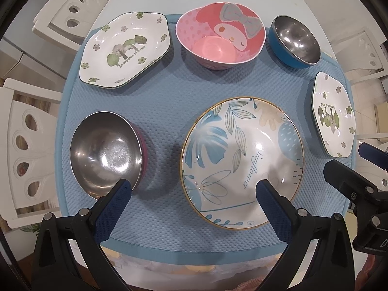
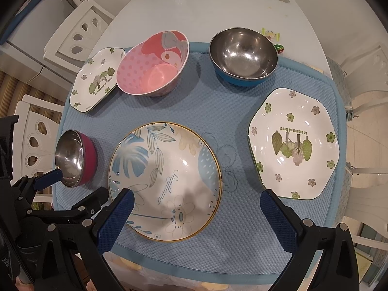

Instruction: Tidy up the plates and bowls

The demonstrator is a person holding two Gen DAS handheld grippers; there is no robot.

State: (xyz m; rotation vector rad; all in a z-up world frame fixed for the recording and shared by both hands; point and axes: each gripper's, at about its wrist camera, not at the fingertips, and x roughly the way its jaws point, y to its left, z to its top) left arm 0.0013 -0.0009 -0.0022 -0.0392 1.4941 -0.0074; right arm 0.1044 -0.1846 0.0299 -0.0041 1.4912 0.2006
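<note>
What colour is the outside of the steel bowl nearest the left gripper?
Magenta pink outside, bare steel inside: the steel bowl shows its wall best in the right wrist view.

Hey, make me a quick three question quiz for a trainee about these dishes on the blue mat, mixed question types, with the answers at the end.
1. True or false: the two hexagonal forest plates are already stacked.
2. How many metal-lined bowls are on the blue mat?
3. Which dish lies nearest both grippers: A) pink cartoon bowl, B) round leaf-pattern plate, C) blue-sided bowl?

Key
1. False; they sit at opposite sides of the mat.
2. Two: the blue-sided bowl and the magenta-sided bowl.
3. B. The left gripper and right gripper are both open and empty.
</note>
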